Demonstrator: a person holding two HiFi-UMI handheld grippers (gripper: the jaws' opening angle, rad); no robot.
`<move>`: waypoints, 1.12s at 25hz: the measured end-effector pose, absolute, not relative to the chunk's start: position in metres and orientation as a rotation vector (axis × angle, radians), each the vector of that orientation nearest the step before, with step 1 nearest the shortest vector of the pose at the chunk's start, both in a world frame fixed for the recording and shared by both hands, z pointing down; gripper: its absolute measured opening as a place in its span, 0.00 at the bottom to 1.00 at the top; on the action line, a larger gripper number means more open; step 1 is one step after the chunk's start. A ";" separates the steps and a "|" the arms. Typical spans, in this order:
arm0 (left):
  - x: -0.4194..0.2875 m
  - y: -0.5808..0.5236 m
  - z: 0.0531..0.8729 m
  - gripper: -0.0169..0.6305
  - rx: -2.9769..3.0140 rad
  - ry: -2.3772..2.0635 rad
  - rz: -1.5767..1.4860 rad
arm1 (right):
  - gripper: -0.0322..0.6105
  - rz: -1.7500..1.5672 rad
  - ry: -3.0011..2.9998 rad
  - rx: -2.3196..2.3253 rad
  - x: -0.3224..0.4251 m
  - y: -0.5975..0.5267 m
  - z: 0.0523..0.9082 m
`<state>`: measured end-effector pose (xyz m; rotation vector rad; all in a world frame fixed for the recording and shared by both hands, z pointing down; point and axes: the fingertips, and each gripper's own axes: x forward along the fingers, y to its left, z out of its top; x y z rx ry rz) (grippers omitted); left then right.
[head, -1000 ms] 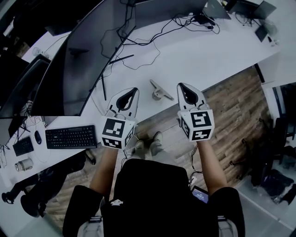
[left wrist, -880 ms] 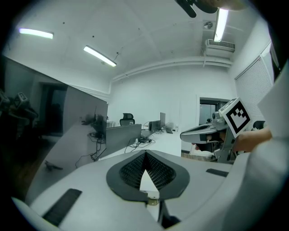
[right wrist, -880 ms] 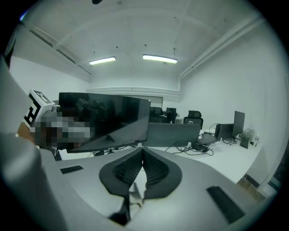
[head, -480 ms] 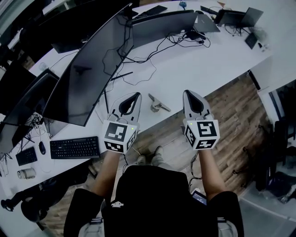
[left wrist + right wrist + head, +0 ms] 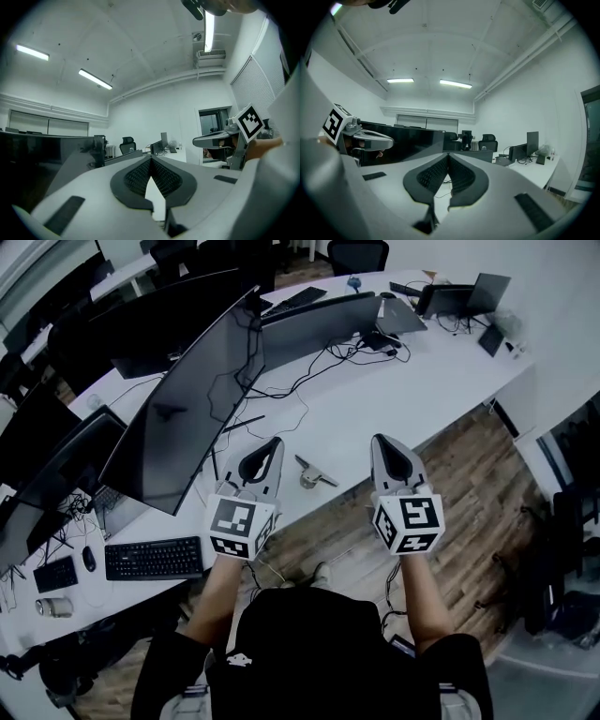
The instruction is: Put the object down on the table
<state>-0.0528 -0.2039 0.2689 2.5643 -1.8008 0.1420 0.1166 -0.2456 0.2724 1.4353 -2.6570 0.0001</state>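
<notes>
Object (image 5: 314, 473) lies on white counter (image 5: 412, 371) near its front edge, showing in head view between my left gripper (image 5: 271, 442) and right gripper (image 5: 382, 440). Both sets of fingers (image 5: 133, 177) pressed together, holding nothing, clear of it.

The small grey object (image 5: 314, 472) on the worktop (image 5: 412, 362) is too small to tell what it is. In the head view the person's hands are hidden under the marker cubes of the left gripper (image 5: 272, 446) and the right gripper (image 5: 381, 442). The shoes (image 5: 322, 573) are half covered by the person's body. The worktop runs off the left edge. A dark shape (image 5: 199, 7) is cut off at the top of the left gripper view.
</notes>
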 end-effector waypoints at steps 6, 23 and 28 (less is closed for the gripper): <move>-0.049 -0.196 0.248 0.05 2.606 -1.824 0.121 | 0.09 -0.036 -2.671 1.479 0.126 -0.235 0.254; -0.036 -0.180 0.234 0.05 2.656 -1.829 0.098 | 0.09 -0.066 -2.668 1.525 0.138 -0.222 0.246; -0.034 -0.180 0.233 0.05 2.652 -1.825 0.084 | 0.09 -0.065 -2.662 1.518 0.139 -0.222 0.246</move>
